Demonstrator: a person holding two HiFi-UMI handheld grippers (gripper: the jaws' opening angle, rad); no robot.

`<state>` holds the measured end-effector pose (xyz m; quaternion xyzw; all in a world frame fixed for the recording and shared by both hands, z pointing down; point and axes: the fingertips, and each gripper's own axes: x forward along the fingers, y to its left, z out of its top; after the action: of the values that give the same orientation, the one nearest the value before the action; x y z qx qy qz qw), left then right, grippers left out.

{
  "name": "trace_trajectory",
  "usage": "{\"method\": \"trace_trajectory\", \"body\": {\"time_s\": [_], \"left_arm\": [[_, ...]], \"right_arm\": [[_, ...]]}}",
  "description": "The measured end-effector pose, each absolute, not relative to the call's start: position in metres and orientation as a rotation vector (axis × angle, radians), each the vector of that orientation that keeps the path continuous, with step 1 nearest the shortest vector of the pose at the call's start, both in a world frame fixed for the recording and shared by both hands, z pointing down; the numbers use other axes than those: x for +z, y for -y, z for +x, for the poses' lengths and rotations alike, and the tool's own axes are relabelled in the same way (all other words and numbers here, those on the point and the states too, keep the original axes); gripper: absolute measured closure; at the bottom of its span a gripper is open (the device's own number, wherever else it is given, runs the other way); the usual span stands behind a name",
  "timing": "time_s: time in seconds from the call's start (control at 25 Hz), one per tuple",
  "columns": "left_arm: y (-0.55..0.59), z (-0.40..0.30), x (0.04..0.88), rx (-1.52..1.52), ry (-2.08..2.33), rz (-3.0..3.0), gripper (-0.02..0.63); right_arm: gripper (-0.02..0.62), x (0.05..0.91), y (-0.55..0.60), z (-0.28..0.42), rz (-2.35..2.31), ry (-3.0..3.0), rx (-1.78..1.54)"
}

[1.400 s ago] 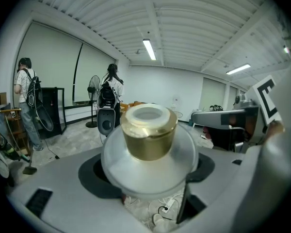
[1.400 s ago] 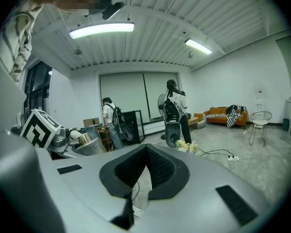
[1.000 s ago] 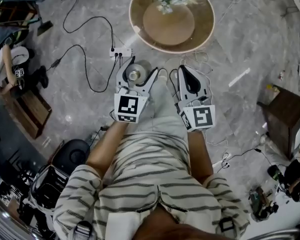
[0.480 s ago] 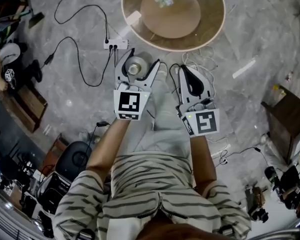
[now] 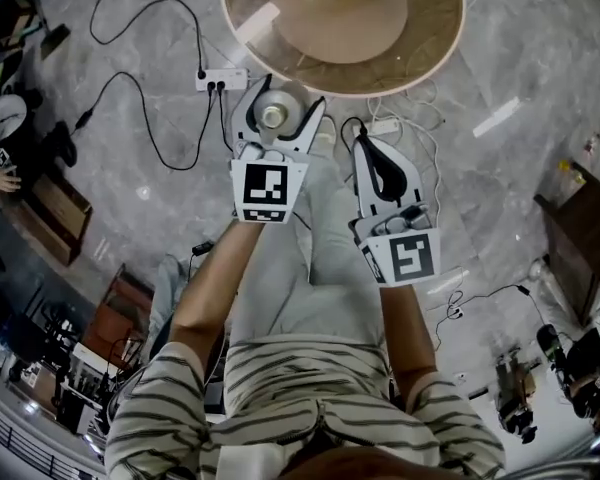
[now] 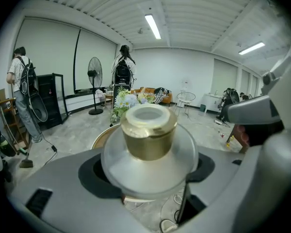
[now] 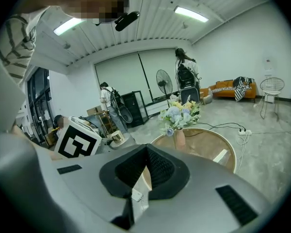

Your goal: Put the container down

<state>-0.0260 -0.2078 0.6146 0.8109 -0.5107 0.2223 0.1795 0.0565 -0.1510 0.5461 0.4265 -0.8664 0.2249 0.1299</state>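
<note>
Furthest left, a white power strip (image 5: pixel 223 78) lies on the grey floor (image 5: pixel 130 198), its cables trailing away, and I want none of that under the load. Just beside it is my left gripper (image 5: pixel 283 106), its fingers spread wide and clamped on the container (image 5: pixel 272 116). In the left gripper view the container (image 6: pixel 148 152) sits upright between them, a clear rounded body with a gold cap (image 6: pixel 149 132) on top, one finger pressing each flank.

I judge this to be the carrying step: the container is in my grip and not yet set down anywhere. Ahead of it lies the round surface (image 5: pixel 430 43), whose near rim shows just beyond the cap in the head view. A vase of flowers (image 7: pixel 180 118) stands at its middle.

To the right, my right gripper (image 5: pixel 369 148) hangs beside the left one, well short of the rim. Its fingers are together with nothing between them, so it takes no part in this.

The next move, as I see it, calls for reaching the left gripper forward over the bare near part of the surface and keeping the container level and clear of the vase. I should lower it until its base rests flat, and only then spread the fingers off its sides. How high the container hangs above the rim I cannot tell from here.
</note>
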Motion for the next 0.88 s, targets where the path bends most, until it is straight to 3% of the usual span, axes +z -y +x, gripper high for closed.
{"method": "trace_trajectory", "body": {"time_s": [0.88], "left_arm": [[0.260,0.014,0.767,0.798,1.393,2.364,0.273]], "right_arm": [[0.586,0.633,0.162,0.077,1.298,2.410,0.759]]}}
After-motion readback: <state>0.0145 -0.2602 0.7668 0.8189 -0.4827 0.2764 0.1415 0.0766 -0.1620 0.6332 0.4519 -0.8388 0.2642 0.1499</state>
